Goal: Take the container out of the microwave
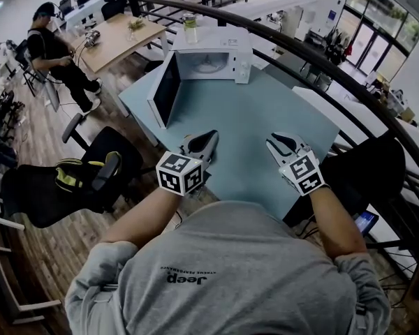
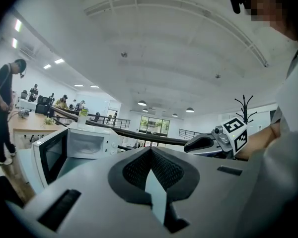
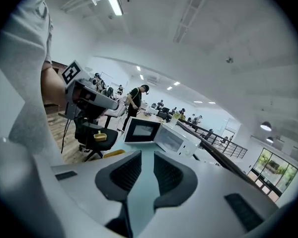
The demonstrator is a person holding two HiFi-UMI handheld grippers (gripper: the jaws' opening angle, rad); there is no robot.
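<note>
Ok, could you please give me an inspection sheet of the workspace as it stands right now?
Surface: light blue table, with the microwave at its far end.
Job's things: white microwave, door swung open; a pale container shows inside.
Clutter: a bottle stands on top of the microwave.
Grippers: left gripper has its jaws together and is empty; right gripper has its jaws apart and is empty. Both are over the table's near edge, well short of the microwave.
Cables: one thin dark cable hangs below the left gripper.
Surroundings: black office chair at left, a person at a wooden desk, and a curved railing.
</note>
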